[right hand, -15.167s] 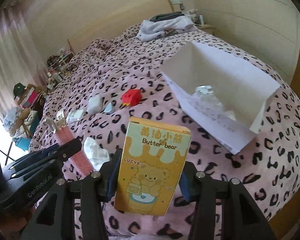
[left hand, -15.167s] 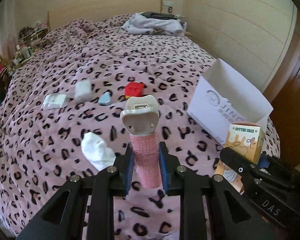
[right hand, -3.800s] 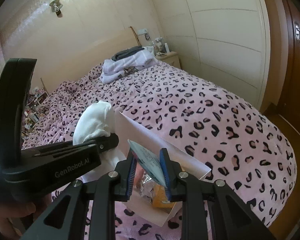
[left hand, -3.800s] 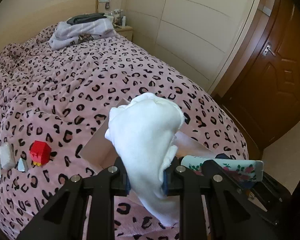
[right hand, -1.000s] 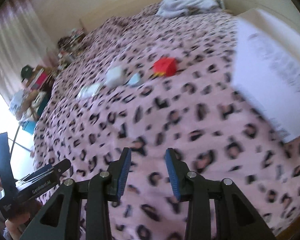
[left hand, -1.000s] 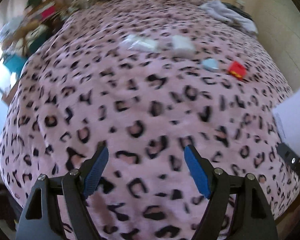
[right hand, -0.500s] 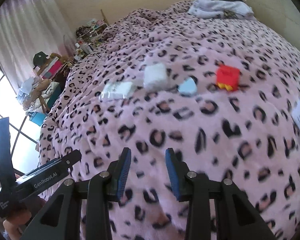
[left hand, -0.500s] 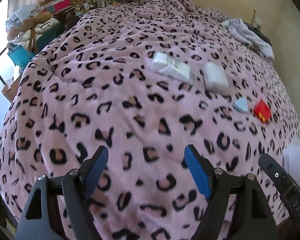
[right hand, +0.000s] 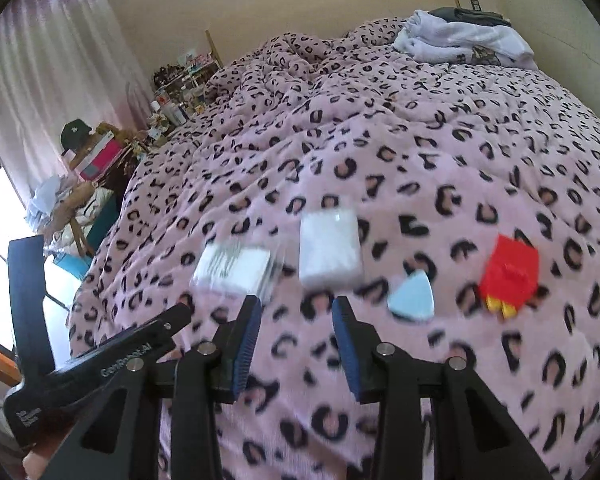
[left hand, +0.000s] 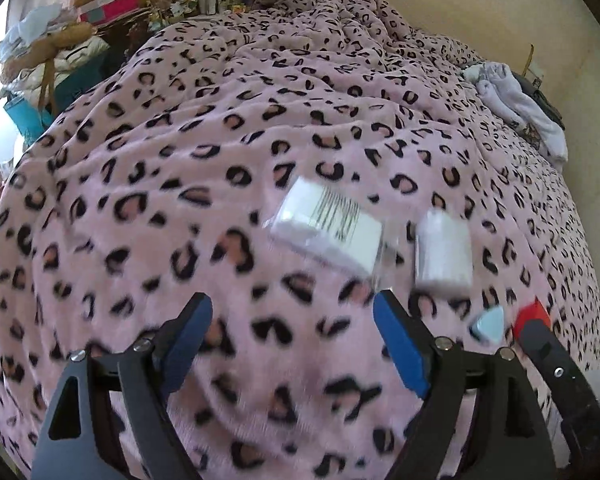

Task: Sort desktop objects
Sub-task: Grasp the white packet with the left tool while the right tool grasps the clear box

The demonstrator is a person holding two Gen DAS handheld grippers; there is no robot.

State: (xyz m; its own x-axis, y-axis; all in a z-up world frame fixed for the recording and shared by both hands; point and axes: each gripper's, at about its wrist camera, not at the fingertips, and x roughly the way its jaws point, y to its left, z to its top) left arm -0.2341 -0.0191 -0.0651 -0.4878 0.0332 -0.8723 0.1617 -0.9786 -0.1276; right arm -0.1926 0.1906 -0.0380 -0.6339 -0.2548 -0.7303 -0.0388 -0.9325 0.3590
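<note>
A pink leopard-print blanket (left hand: 180, 168) is spread across the whole bed and fills most of both views. Folded white laundry (right hand: 464, 40) is piled at the far end of it, toward one o'clock in the right wrist view. A cluttered side shelf (right hand: 100, 152) is seen beyond the blanket's edge at about ten o'clock.

The left gripper (left hand: 292, 340) is held low over the blanket, its blue-padded fingers (left hand: 188, 332) spread wide with nothing between them. The right gripper (right hand: 294, 340) is likewise empty, its jaws parted by a narrower gap.

Four small things are laid in a loose row on the blanket. A clear-wrapped white packet with a barcode (left hand: 328, 224) is found at one o'clock from the left gripper. Just beside it, a plain white wrapped pack (right hand: 330, 248) is set at twelve o'clock from the right gripper. A red toy block (right hand: 510, 272) with yellow parts at its lower edge is placed at two o'clock. Between pack and block, a small light-blue wedge (right hand: 412, 296) is laid, near both but touching neither.
</note>
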